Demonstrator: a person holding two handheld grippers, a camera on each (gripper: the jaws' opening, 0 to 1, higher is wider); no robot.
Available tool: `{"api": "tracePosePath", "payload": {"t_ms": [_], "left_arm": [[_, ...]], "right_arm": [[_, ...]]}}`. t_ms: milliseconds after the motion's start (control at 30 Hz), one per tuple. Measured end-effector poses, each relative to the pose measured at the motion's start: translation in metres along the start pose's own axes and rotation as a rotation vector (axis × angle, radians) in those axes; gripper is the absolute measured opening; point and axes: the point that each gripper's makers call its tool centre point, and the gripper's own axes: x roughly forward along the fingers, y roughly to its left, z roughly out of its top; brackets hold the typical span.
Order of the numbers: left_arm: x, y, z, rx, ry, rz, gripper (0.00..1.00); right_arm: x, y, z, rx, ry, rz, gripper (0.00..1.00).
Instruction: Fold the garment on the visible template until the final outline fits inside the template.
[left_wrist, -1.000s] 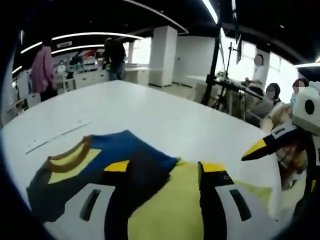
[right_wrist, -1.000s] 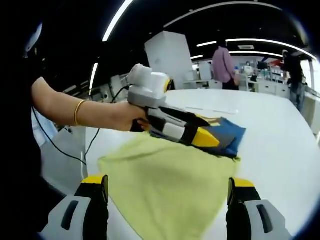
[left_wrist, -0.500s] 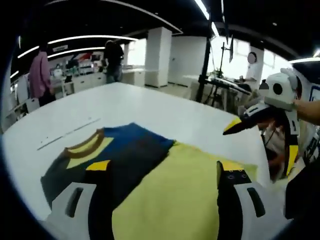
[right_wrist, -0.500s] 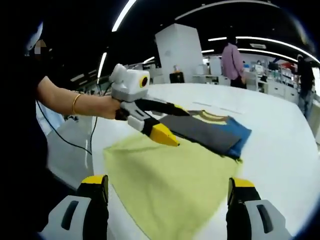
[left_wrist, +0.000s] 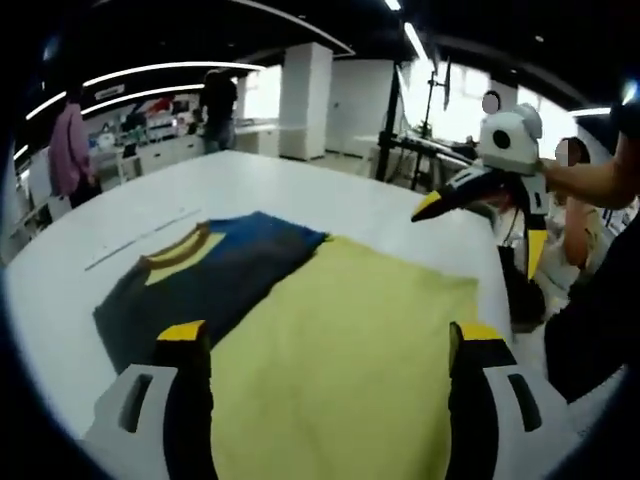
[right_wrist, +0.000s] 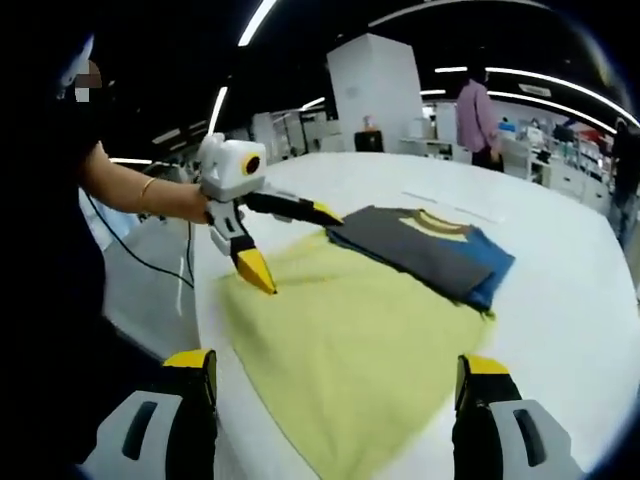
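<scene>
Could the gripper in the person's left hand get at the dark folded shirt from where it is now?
Probably yes. The left gripper is open, holds nothing, and hovers by the yellow cloth's edge, close to the dark shirt. Nothing lies between them on the white table.

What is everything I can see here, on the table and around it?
Table: one, white, large, under everything.
Cloth: one, yellow-green, spread flat on the table nearest the cameras.
Garment: one, dark grey and blue with a yellow and tan collar, folded, lying on the cloth's far edge.
Line: one, thin and dark, on the table beyond the garment.
Column: one, white, behind the table.
People: several in the background, one in pink.
Tripod: one, black, past the table's edge.
Left gripper: one, white and black with yellow tips, jaws spread, held above the cloth by a hand with a gold bracelet.
Right gripper: one, same colours, jaws spread, held above the table's edge.
</scene>
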Motion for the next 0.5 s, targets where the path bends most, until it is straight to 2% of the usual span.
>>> {"api": "tracePosePath", "payload": {"t_ms": [300,500], "left_arm": [[-0.034,-0.012,-0.028,0.020,0.061,-0.022,0.97],[-0.050,-0.019,-0.044,0.049,0.107,-0.036,0.92]], "right_arm": [[0.000,0.008,-0.011,-0.024,0.042,0.019,0.99],[0.001,0.012,-0.019,-0.049,0.081,0.026,0.96]]}}
